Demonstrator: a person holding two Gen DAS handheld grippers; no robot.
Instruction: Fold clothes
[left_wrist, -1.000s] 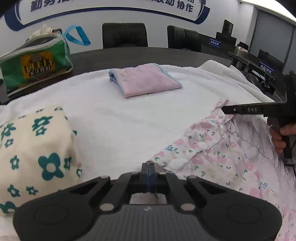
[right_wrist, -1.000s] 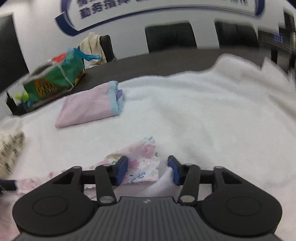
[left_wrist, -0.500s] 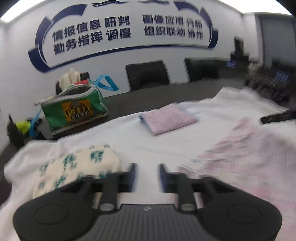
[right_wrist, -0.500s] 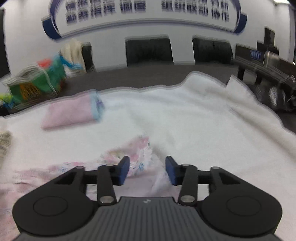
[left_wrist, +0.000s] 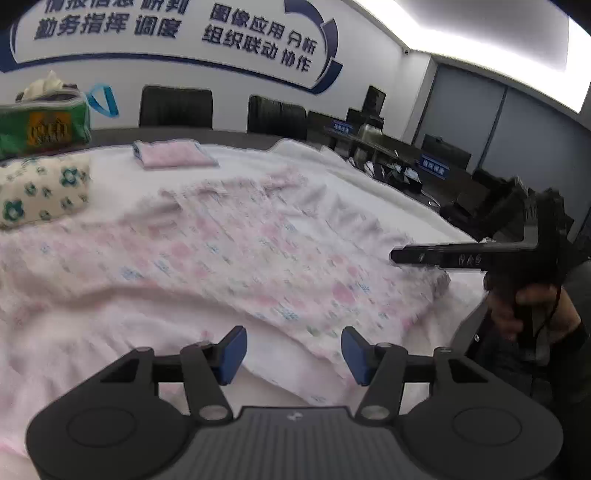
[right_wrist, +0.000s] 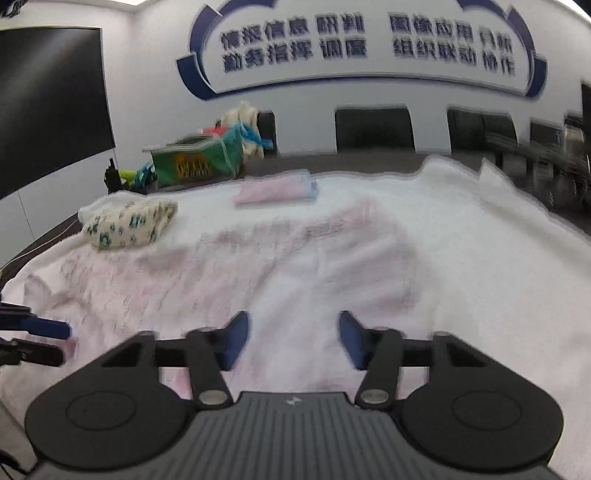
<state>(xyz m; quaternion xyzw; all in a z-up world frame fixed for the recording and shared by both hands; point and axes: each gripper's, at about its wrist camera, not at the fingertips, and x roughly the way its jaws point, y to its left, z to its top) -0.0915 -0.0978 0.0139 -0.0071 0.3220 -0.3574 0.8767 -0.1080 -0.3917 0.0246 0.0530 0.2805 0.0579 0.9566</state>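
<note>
A pink floral garment (left_wrist: 236, 251) lies spread out on the white towel-covered table (left_wrist: 332, 177); it also shows in the right wrist view (right_wrist: 229, 273). My left gripper (left_wrist: 291, 354) is open and empty, held above the garment's near edge. My right gripper (right_wrist: 291, 339) is open and empty above the garment's near side. The right gripper also shows at the right of the left wrist view (left_wrist: 436, 256), over the garment's right end. The left gripper's fingers (right_wrist: 40, 328) show at the left edge of the right wrist view.
A folded cream cloth with green flowers (left_wrist: 40, 188) and a folded pink cloth (left_wrist: 173, 155) lie at the far side of the towel. A green bag (left_wrist: 40, 125) stands behind them. Dark chairs (left_wrist: 177, 107) line the far table edge. Desks with equipment (left_wrist: 406, 166) stand to the right.
The left gripper was shut at the garment's collar and has opened and pulled back. The right gripper has opened wider and drawn away. The garment now lies flat and released.
</note>
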